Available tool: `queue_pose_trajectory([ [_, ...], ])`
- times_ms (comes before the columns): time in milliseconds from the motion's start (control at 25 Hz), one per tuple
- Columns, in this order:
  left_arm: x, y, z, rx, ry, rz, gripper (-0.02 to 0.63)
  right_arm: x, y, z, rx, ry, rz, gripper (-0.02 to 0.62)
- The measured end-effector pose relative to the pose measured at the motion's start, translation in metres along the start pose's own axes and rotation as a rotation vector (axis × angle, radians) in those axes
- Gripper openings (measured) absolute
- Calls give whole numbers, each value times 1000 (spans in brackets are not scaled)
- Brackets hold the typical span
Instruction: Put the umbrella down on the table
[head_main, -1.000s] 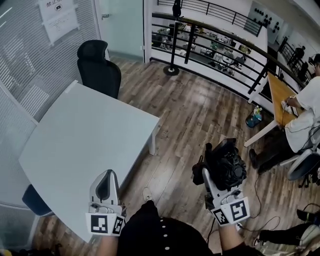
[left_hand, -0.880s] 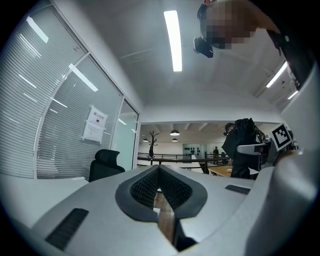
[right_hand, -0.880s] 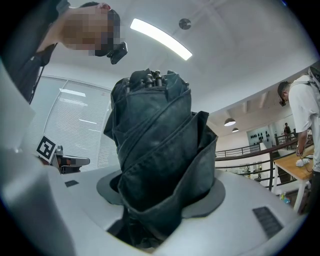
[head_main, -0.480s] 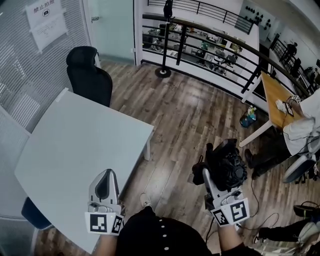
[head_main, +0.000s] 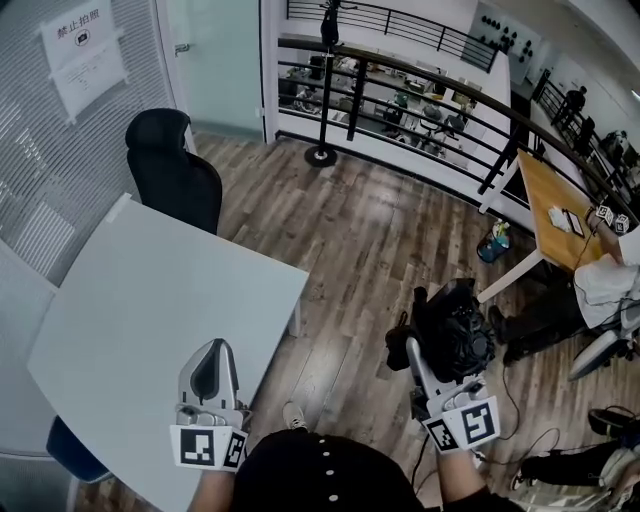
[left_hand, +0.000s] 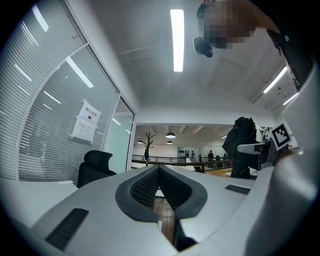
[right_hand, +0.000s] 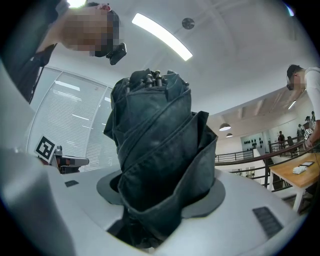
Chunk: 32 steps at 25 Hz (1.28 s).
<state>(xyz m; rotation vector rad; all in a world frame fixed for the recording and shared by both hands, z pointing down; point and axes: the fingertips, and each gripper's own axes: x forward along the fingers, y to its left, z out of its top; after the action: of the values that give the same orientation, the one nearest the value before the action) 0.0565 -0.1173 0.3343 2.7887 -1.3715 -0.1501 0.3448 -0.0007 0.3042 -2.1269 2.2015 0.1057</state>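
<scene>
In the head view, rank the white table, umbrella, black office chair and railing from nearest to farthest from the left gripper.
1. White table: right under the left gripper, at its near edge.
2. Umbrella: to the right, in the right gripper.
3. Black office chair: beyond the table's far side.
4. Railing: farthest, across the wooden floor.
</scene>
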Motion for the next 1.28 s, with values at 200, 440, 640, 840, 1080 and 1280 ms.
queue_pose_trajectory([
  [200,18,27,0,-6,-6,6,14,33,8,-2,-3,1,8,272],
  [440,27,51,-4,-18,-11,21,14,62,20,-6,-15,0,32,272],
  [640,28,73,-15,-35,4,30,15,78,38,-8,-20,0,51,270],
  [840,25,69,-18,-44,21,39,15,76,36,-10,-14,19,61,272],
  [1080,29,72,-19,-30,13,64,15,90,33,-17,-8,13,91,270],
  [1280,40,88,-21,-24,20,134,15,126,20,-27,19,13,119,271],
])
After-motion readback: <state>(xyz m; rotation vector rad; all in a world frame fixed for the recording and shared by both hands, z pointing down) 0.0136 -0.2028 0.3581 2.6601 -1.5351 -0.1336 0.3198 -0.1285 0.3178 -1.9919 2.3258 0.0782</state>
